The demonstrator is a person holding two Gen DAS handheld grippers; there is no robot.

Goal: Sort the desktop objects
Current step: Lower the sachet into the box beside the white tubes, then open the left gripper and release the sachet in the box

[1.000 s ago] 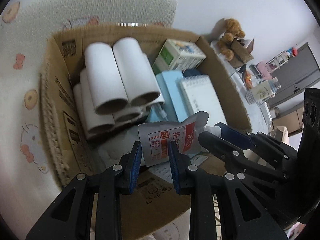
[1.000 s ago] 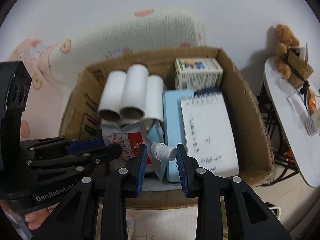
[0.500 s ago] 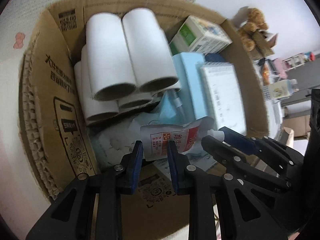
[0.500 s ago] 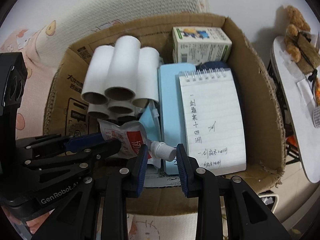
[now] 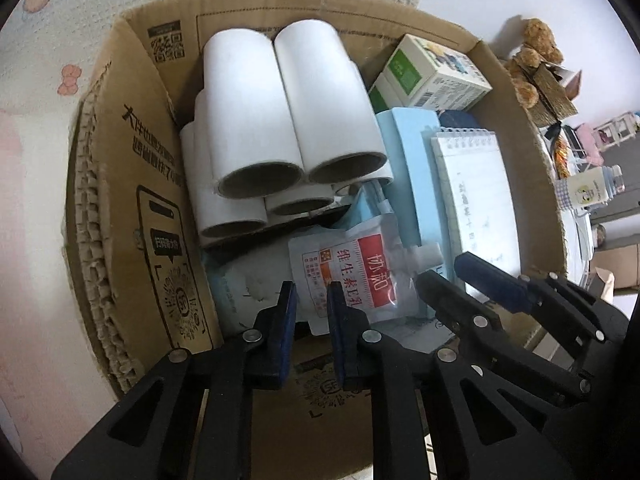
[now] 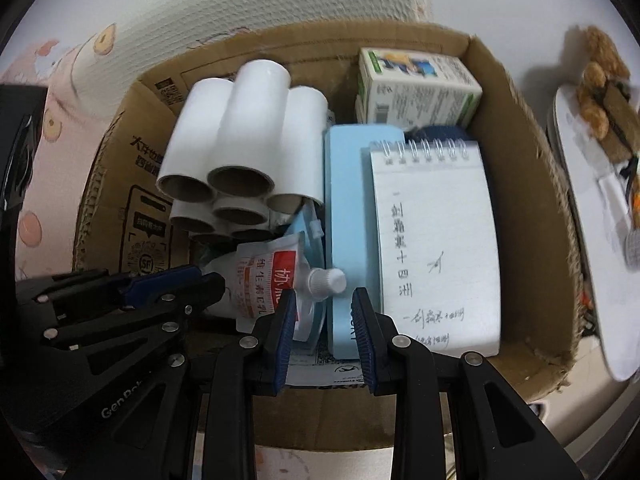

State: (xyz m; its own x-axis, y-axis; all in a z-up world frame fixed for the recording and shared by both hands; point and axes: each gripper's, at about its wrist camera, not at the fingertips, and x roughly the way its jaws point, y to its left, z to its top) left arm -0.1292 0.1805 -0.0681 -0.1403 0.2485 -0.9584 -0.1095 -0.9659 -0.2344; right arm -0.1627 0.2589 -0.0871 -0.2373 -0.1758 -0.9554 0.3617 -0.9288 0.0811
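Note:
A white and red spouted pouch [image 5: 352, 276] lies low at the near side of the cardboard box [image 5: 132, 184], in front of the paper rolls [image 5: 256, 120]. My left gripper [image 5: 312, 300] points down into the box. Its jaws are closing, and the pouch's lower corner fills the narrow gap between the blue pads. In the right wrist view the pouch [image 6: 272, 280] has its white cap [image 6: 326, 280] just beyond the tips of my right gripper [image 6: 324, 304]. That gripper stands open, with nothing pressed between its pads. The left gripper [image 6: 208, 280] comes in from the left.
The box also holds a light blue case [image 6: 344, 208], a spiral notepad [image 6: 436, 240] with handwriting and a green and white carton [image 6: 416, 92]. A white table [image 6: 580, 240] with a plush bear [image 6: 600, 80] stands to the right. Patterned bedding [image 6: 280, 8] lies behind the box.
Both grippers and the pouch have sunk lower into the box. The left jaws have narrowed on the pouch's corner. The cap, earlier between the right fingers, now sits past their tips.

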